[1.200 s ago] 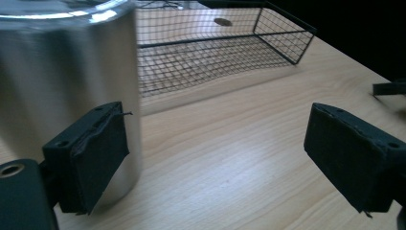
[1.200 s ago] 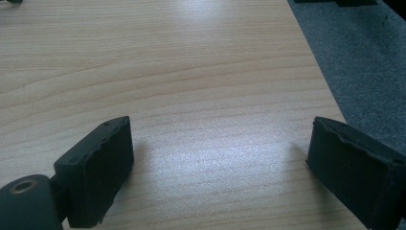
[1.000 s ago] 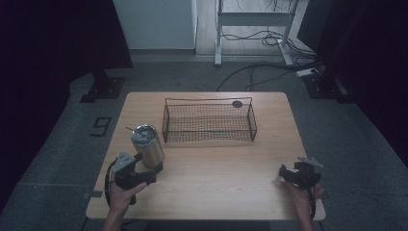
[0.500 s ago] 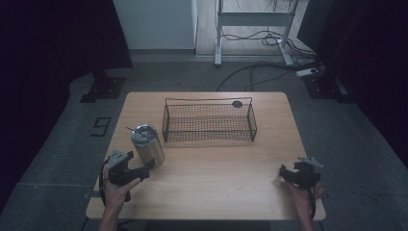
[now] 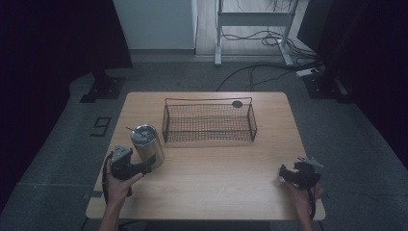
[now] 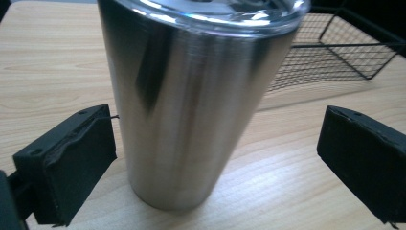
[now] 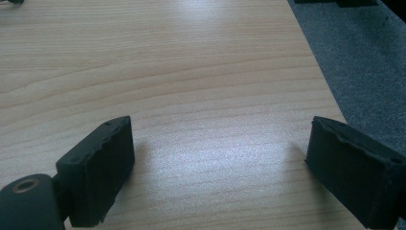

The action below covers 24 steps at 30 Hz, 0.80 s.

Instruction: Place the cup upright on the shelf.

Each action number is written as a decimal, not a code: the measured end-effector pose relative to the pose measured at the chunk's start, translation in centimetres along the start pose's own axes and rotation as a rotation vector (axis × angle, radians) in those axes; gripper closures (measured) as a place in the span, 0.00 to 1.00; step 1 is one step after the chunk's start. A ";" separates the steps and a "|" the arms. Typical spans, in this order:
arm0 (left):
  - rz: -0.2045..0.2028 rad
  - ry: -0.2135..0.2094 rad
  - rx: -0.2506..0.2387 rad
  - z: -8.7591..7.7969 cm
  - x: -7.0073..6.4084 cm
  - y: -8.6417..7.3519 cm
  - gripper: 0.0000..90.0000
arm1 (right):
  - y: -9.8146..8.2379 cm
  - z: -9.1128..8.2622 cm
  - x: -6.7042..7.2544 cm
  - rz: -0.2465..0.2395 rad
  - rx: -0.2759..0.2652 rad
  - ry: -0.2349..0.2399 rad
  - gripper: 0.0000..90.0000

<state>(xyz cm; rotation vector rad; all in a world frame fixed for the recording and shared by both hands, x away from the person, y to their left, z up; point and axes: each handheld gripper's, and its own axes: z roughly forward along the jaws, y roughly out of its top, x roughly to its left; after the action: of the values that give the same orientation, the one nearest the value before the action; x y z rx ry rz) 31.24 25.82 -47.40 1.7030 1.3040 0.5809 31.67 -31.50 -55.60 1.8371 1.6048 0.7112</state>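
Observation:
A steel tumbler (image 5: 146, 144) with a clear lid stands upright on the wooden table (image 5: 216, 192), left of the middle. My left gripper (image 5: 144, 167) reaches in from the near left. Its jaws have just been opening and now stand wide on either side of the tumbler (image 6: 191, 120). In the left gripper view the left pad (image 6: 72, 163) lies close to the steel wall and the right pad (image 6: 368, 163) is well clear. My right gripper (image 5: 285, 173) rests near the table's front right corner, open (image 7: 225, 167) over bare wood.
A black wire basket (image 5: 209, 101) stands at the back middle of the table, just right of the tumbler. A small dark disc (image 5: 237, 104) lies behind the basket. Grey carpet (image 7: 364, 62) lies past the right edge.
My left gripper's jaws have spread apart from the tumbler and the hand has slid a little to the left. The tumbler and the right gripper have stayed put.

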 end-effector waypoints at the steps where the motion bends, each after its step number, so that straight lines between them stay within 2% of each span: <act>1: 0.000 0.000 0.000 0.0 0.0 0.0 0.00 | 0.0 0.0 0.0 0.000 0.000 0.000 0.10; 3: -0.001 0.014 0.022 0.7 0.2 0.2 0.00 | 0.0 0.0 0.0 0.001 0.000 0.003 0.10; 7: -0.006 0.038 0.033 1.4 0.4 0.5 0.00 | 0.0 0.0 0.0 0.001 0.000 0.002 0.10; 15: 0.014 0.016 0.002 2.2 0.6 0.8 0.00 | 0.1 0.0 -0.1 -0.001 0.001 0.001 0.10; 24: 0.030 0.044 0.005 3.6 0.5 1.6 0.00 | 0.1 0.0 -0.1 0.000 0.001 0.000 0.10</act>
<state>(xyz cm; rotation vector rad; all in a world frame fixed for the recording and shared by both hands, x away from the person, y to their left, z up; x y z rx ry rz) 35.06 24.89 -47.93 1.7252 1.3131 0.6363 31.73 -31.57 -55.59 1.8377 1.6059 0.7102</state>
